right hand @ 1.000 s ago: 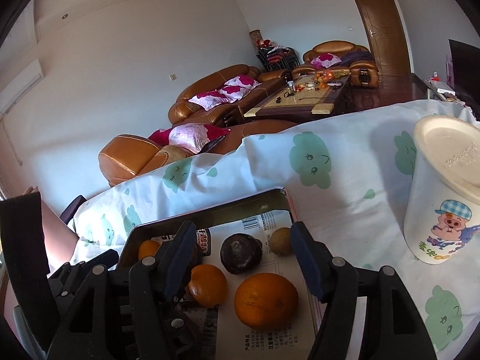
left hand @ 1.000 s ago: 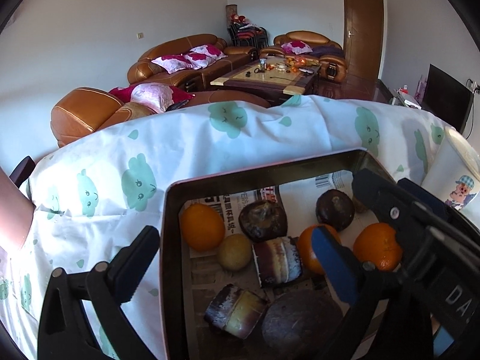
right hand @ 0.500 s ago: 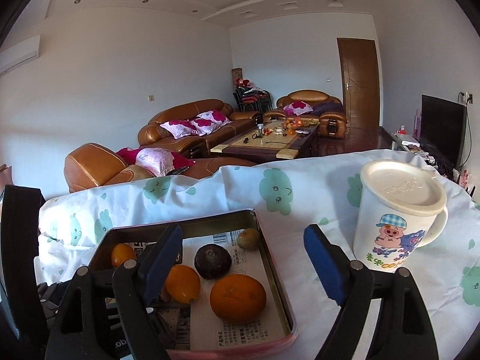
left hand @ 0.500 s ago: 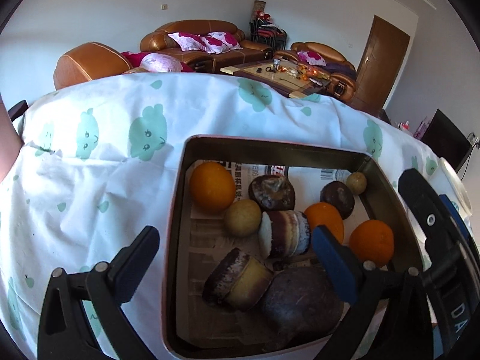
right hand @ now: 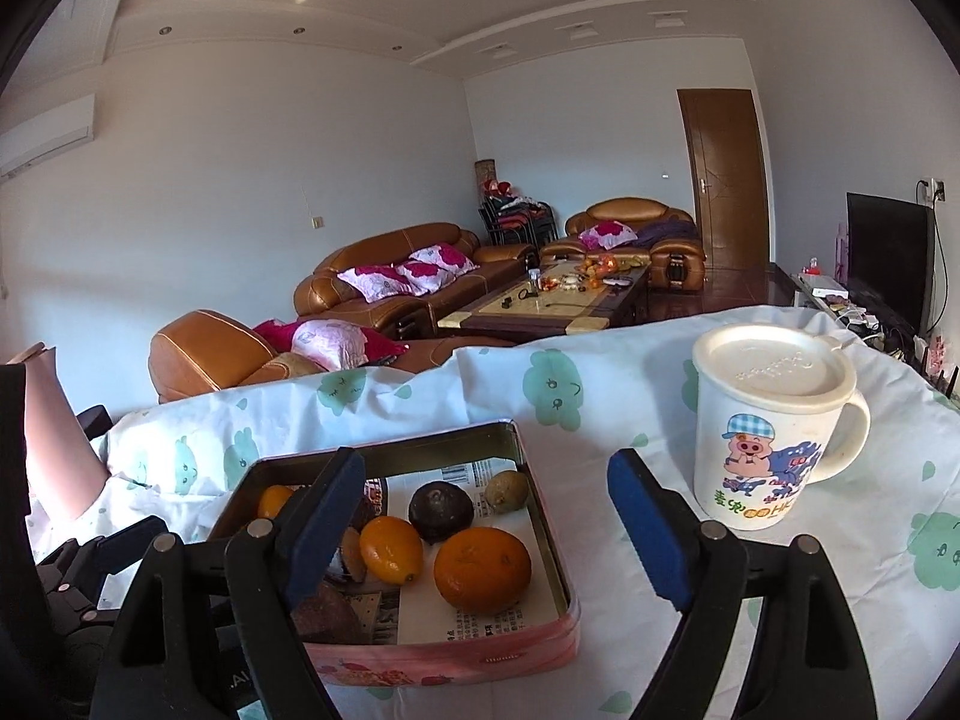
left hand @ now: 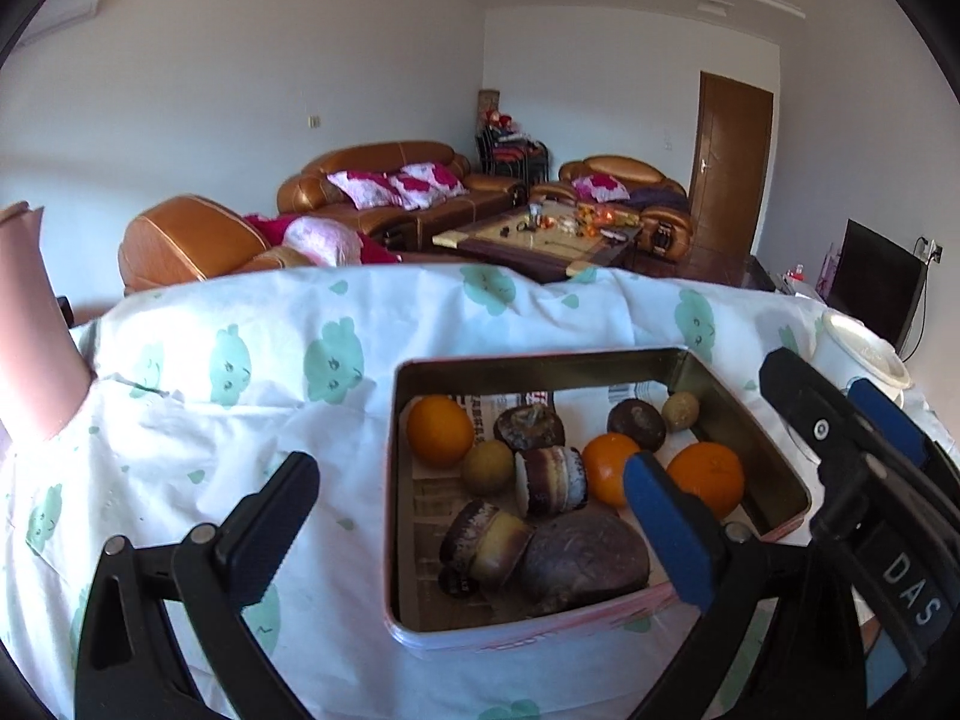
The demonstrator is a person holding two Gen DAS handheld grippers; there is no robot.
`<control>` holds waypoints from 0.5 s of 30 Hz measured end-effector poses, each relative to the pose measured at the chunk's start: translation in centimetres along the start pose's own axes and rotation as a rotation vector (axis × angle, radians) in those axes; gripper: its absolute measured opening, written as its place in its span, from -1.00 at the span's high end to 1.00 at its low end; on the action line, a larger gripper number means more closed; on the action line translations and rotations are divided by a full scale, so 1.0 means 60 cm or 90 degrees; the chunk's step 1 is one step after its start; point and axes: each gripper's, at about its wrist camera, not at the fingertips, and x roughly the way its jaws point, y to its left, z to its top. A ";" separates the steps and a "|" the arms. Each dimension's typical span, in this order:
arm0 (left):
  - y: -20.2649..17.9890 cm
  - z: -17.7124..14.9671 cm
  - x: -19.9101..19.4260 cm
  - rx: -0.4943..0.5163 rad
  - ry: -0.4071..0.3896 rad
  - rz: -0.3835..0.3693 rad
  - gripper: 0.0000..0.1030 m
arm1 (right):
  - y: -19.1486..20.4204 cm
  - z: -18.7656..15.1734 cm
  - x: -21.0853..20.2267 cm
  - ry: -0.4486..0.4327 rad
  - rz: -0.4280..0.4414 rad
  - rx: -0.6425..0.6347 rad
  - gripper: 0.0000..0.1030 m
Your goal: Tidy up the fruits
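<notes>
Both cameras raised; oranges (left hand: 440,431) in tin (left hand: 414,633).

Oranges (left hand: 440,431) and other fruits are lying in the tin (left hand: 540,360) on the tablecloth (left hand: 240,396), the lidded mug (right hand: 774,420) standing to its right.

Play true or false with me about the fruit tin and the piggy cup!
1. The tin has three oranges in it. True; one is the big orange at the near right.
2. The piggy cup has no lid. False: a cream lid covers it.
3. The right gripper is squeezing an orange. False: it is open and holds nothing.
4. Newspaper lines the tin. True.
5. The left gripper is open. True.
</notes>
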 end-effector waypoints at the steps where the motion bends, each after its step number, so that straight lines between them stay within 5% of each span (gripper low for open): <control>1: -0.001 -0.001 -0.008 0.008 -0.016 0.005 -1.00 | 0.000 0.001 -0.011 -0.014 0.003 0.000 -0.64; 15: 0.022 -0.030 -0.092 0.010 -0.136 0.021 -1.00 | 0.002 -0.020 -0.093 -0.092 -0.012 -0.002 -0.64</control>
